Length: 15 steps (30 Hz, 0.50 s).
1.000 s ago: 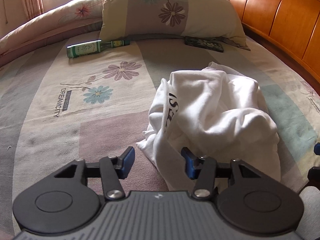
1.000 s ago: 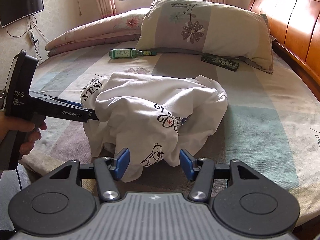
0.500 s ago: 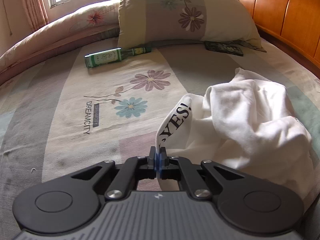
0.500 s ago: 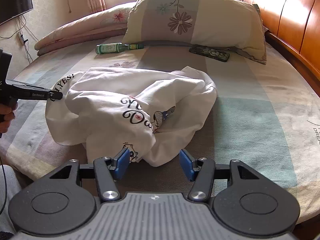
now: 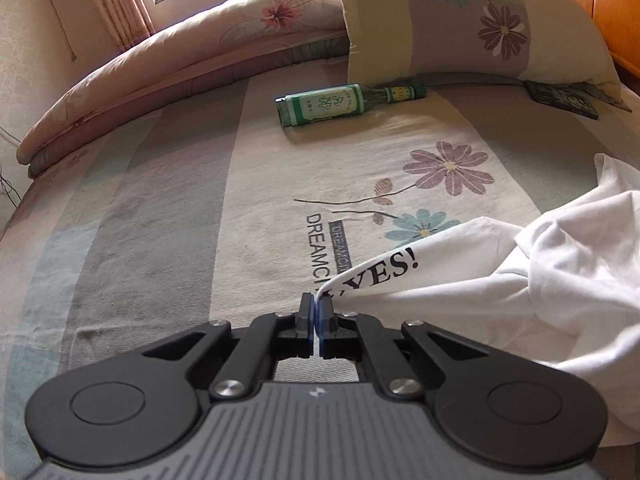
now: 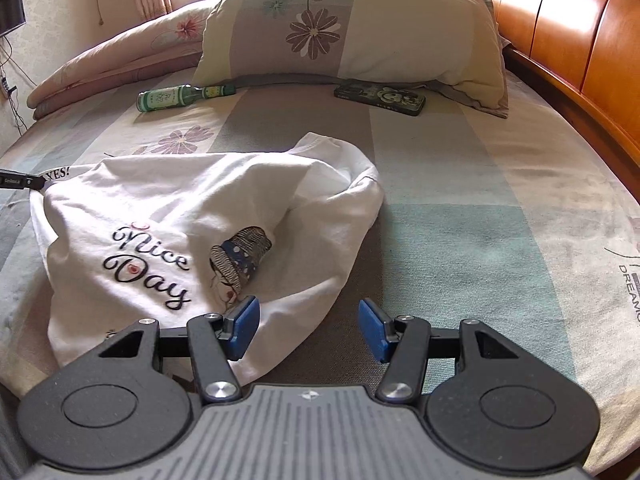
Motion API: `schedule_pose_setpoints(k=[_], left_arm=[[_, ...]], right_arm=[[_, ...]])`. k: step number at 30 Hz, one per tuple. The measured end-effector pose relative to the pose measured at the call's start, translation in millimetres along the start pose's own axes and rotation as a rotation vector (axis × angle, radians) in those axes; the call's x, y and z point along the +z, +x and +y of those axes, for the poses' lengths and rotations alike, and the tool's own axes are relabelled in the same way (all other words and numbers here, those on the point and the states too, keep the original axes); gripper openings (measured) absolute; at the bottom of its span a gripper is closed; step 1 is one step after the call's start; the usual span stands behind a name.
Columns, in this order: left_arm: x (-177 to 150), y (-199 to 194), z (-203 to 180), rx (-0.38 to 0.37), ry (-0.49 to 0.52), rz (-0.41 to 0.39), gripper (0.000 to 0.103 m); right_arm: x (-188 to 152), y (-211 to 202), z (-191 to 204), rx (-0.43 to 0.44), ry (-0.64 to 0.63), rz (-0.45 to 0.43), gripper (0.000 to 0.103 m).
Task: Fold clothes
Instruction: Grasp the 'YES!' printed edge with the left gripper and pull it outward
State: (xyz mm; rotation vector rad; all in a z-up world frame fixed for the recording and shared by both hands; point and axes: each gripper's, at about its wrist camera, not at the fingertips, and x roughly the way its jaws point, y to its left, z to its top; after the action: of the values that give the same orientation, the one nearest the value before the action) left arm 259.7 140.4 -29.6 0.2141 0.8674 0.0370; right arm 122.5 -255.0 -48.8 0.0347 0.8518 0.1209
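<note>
A white T-shirt [image 6: 200,216] with "Nice Day" lettering and a small printed figure lies crumpled on the bed. My left gripper [image 5: 317,312] is shut on the shirt's edge by the "YES!" print [image 5: 384,272], and the cloth [image 5: 520,280] stretches away to the right. The tips of that left gripper [image 6: 30,181] show at the far left of the right wrist view, pinching the same edge. My right gripper [image 6: 308,328] stands open just above the shirt's near edge, its left pad [image 6: 245,322] over the cloth and its right pad over bare sheet.
A green glass bottle [image 5: 344,104] lies on the flowered sheet near a large pillow [image 6: 352,28]. A dark phone case [image 6: 380,98] rests by the pillow. A folded quilt [image 5: 160,64] lines the far side. A wooden headboard [image 6: 576,52] runs along the right.
My left gripper shut on the shirt edge and pulled it left, spreading the cloth. The right gripper stayed open and moved slightly right along the shirt's near edge.
</note>
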Motion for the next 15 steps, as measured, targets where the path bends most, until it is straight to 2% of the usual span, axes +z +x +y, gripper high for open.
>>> schedule_pose_setpoints(k=[4, 7, 9, 11, 14, 15], left_arm=[[-7.8, 8.2, 30.9, 0.068, -0.034, 0.044, 0.0], [-21.2, 13.5, 43.5, 0.045, -0.04, 0.099, 0.004], [-25.5, 6.4, 43.4, 0.033, -0.021, 0.097, 0.009], [-25.7, -4.2, 44.0, 0.014, -0.019, 0.085, 0.009], [-18.1, -26.2, 41.9, -0.007, -0.03, 0.042, 0.009], [-13.9, -36.7, 37.2, -0.033, -0.021, 0.019, 0.012]], right_arm=[[9.7, 13.3, -7.5, -0.021, 0.003, 0.008, 0.061], [18.0, 21.4, -13.3, -0.029, -0.006, 0.013, 0.061], [25.6, 24.4, -12.1, -0.017, -0.018, 0.01, 0.061], [33.6, 25.7, -8.1, 0.003, -0.033, 0.003, 0.061], [44.3, 21.8, 7.3, 0.08, -0.067, -0.015, 0.061], [46.1, 20.1, 14.1, 0.114, -0.084, -0.015, 0.061]])
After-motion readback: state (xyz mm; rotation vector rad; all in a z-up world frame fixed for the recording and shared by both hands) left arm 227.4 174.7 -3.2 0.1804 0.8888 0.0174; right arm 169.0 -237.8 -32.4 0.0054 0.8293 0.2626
